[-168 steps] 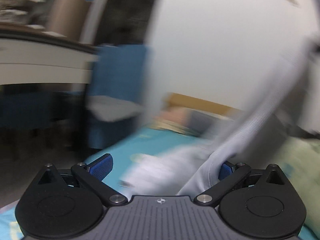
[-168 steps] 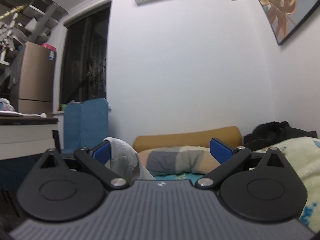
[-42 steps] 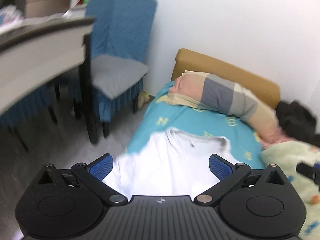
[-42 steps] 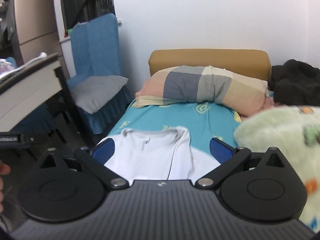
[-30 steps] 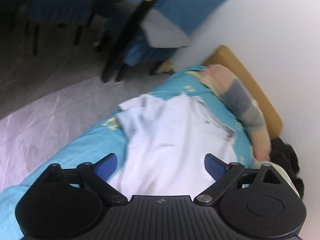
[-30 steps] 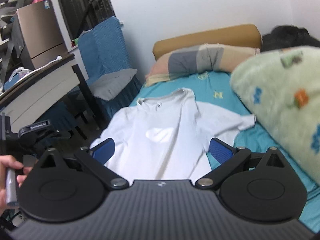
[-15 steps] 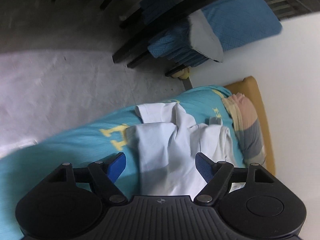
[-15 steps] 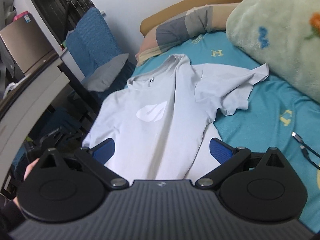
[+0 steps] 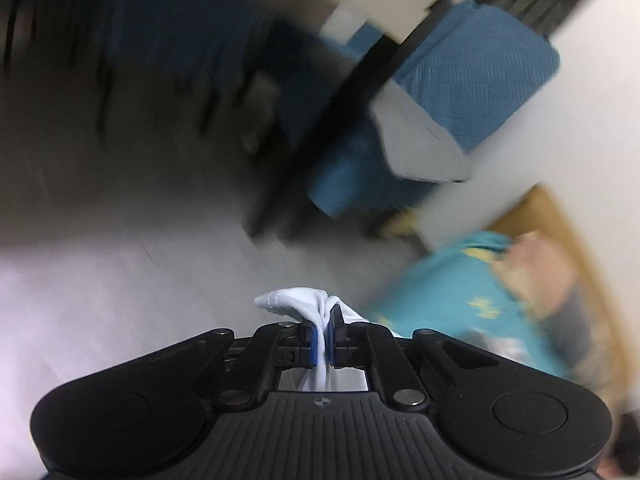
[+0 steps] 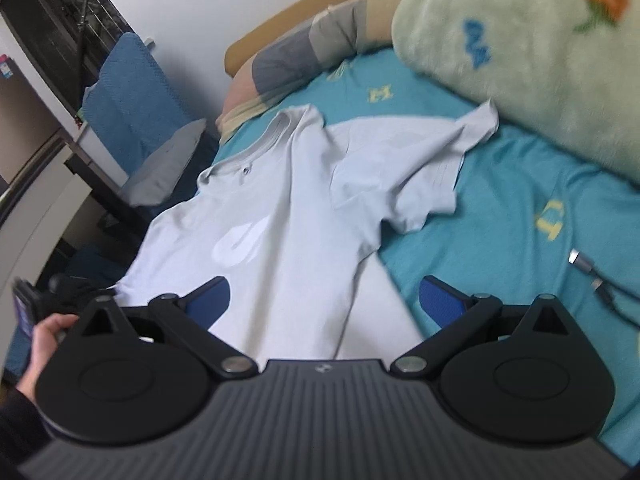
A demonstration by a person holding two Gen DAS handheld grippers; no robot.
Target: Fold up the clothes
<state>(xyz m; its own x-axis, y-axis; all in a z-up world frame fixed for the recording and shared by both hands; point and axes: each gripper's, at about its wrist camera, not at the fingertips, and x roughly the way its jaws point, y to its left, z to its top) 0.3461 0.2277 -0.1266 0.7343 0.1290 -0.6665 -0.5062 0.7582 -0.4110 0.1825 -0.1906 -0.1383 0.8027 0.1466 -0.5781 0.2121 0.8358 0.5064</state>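
A pale grey-white T-shirt (image 10: 288, 216) lies front-up on the teal bed sheet (image 10: 500, 220). Its long axis runs from the collar in the upper middle of the right wrist frame down to the hem at the lower middle. It bears a white chest print, and one short sleeve is rumpled toward the right. The right claw (image 10: 326, 298) hovers over the hem, pads spread apart. The left claw (image 9: 323, 340) is clamped on a bunched fold of the shirt.

right: blanket (image 10: 520, 48) crowds bed edge | cable (image 10: 600, 280) nearby | sheet (image 10: 500, 208) between: free
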